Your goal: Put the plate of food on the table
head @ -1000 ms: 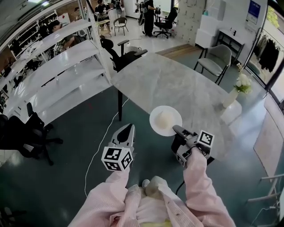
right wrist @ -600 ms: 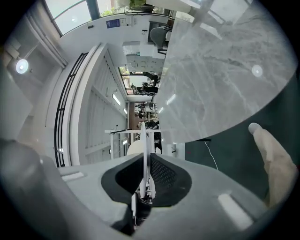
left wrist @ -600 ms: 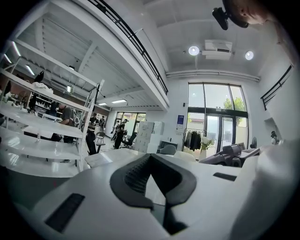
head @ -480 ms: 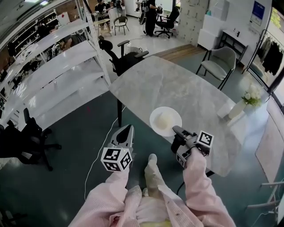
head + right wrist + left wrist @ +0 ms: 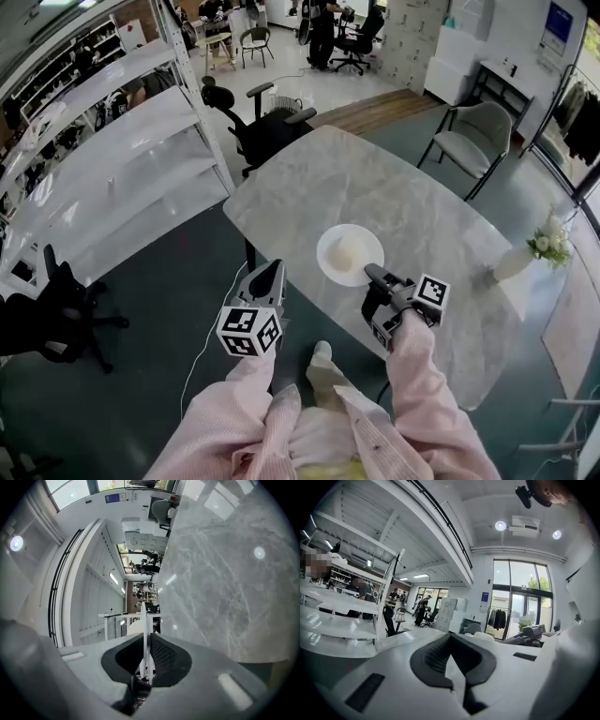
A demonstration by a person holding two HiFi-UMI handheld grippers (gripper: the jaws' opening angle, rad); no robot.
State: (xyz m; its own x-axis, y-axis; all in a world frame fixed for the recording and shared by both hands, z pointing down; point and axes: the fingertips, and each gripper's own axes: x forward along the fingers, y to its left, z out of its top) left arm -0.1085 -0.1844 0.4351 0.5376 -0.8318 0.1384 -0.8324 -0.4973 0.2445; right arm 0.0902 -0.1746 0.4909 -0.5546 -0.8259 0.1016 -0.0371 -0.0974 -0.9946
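A white plate [image 5: 350, 255] with a pale mound of food [image 5: 349, 249] hangs over the near part of the grey marble table [image 5: 375, 187]. My right gripper [image 5: 371, 273] is shut on the plate's near rim. In the right gripper view the plate [image 5: 146, 620] shows edge-on, pinched between the dark pads of the right gripper [image 5: 146, 653], with the table [image 5: 220, 573] beside it. I cannot tell whether the plate touches the tabletop. My left gripper [image 5: 272, 269] is held left of the plate, off the table's edge, shut and holding nothing. The left gripper [image 5: 452, 660] points level across the room.
A white shelving rack [image 5: 122, 159] runs along the left. A black office chair [image 5: 267, 127] stands at the table's far left corner and a grey chair [image 5: 464, 131] at its far side. A vase of white flowers [image 5: 539, 248] stands on the table's right end. People are at the back.
The table has drawn closer under the view. The plate, before at the table's near edge, now lies well over the tabletop. Both grippers keep their places in the view.
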